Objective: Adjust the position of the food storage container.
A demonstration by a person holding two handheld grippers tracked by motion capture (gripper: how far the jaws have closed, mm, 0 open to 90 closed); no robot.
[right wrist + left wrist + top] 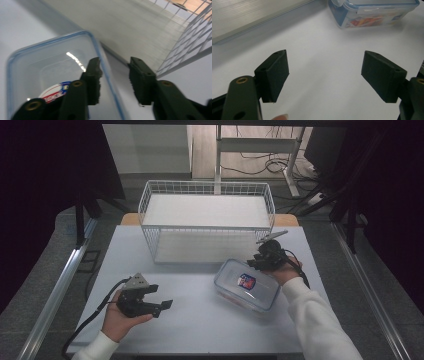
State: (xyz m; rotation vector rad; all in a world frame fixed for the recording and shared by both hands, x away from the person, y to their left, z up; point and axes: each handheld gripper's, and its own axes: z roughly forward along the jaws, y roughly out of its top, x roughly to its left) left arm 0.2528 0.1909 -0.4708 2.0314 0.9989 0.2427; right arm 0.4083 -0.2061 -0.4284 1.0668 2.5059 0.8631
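Observation:
A clear plastic box [247,285] with a blue-rimmed lid and a red-and-blue label lies on the white table, right of centre. My right gripper [256,261] is at the box's far corner. In the right gripper view its jaws [115,75] straddle the box's rim [102,62], one over the lid and one outside, and the outer pad stands clear of the rim. My left gripper [161,296] rests in a hand at the front left, open with nothing between its jaws [324,72]. It points toward the box [372,15].
A white wire basket [205,184] with a pale liner stands at the back of the table, just behind the box; its mesh wall [190,37] is close to my right gripper. Bare white tabletop [200,320] lies between the two hands.

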